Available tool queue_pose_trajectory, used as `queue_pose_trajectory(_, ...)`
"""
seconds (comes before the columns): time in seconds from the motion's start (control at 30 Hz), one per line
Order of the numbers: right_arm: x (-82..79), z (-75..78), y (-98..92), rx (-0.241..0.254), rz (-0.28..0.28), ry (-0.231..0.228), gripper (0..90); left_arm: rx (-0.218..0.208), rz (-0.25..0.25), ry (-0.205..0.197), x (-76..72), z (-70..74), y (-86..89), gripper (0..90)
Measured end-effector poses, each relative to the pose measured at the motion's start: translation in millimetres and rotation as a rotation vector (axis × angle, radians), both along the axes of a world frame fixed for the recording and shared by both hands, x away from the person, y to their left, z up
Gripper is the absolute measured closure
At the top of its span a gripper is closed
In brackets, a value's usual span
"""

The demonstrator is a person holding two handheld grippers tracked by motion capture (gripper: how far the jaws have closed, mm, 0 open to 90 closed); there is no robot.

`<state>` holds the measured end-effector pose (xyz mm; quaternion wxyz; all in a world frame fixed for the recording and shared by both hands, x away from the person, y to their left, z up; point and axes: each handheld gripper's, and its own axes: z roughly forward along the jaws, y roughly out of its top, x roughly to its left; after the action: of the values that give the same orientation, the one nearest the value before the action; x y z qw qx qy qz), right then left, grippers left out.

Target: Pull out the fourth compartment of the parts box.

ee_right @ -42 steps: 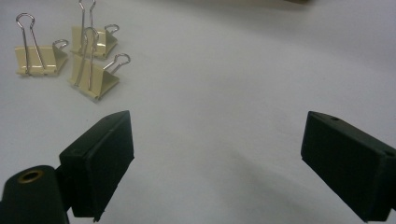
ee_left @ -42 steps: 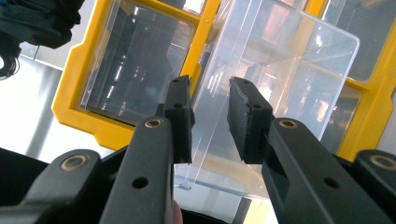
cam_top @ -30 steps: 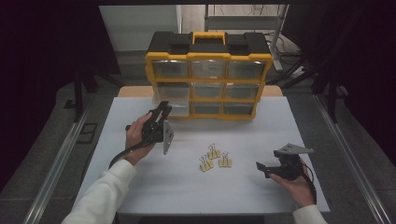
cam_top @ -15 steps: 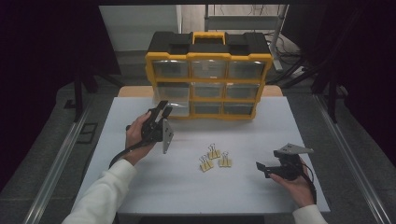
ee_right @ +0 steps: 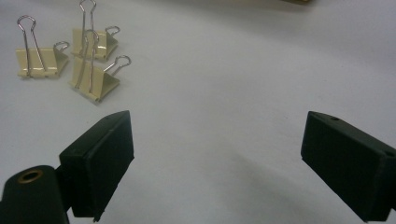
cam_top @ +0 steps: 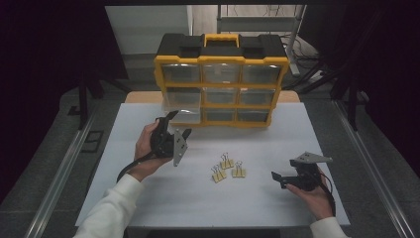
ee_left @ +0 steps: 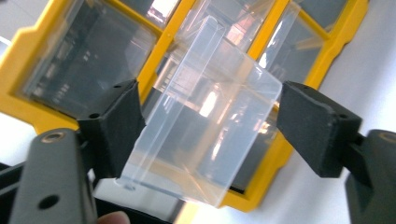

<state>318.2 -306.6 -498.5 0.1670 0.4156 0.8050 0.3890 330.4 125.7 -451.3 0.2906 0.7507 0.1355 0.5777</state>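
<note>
A yellow and black organizer (cam_top: 221, 89) with clear drawers stands at the back of the white table (cam_top: 148, 198). Its middle-left clear drawer (cam_top: 182, 113) sticks partly out. My left gripper (cam_top: 179, 124) is at that drawer's front. Its jaws have just been opening and now stand open. In the left gripper view the drawer (ee_left: 205, 112) sits between the pads of the left gripper (ee_left: 210, 126), with a gap at the right pad. Three yellow binder clips (cam_top: 228, 168) lie mid-table. My right gripper (cam_top: 276, 177) rests open to their right, empty; the clips (ee_right: 84, 60) lie ahead of the right gripper (ee_right: 219, 154).
Metal rails run along both sides of the table. A wooden strip shows behind the organizer's base. Bare white tabletop lies in front of the clips and between the two hands.
The left gripper's jaws have spread apart from a narrow grip at the drawer front. The drawer stays pulled out. The right hand and the clips have not moved.
</note>
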Motion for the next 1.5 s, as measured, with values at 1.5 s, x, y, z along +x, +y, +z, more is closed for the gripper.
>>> queue_pose_trajectory(1.5, -0.3, 1.3, 2.0, 0.014, 0.018, -0.003, 9.8, -0.456, -0.167, 0.618, -29.8, 15.7, 16.3, 12.5)
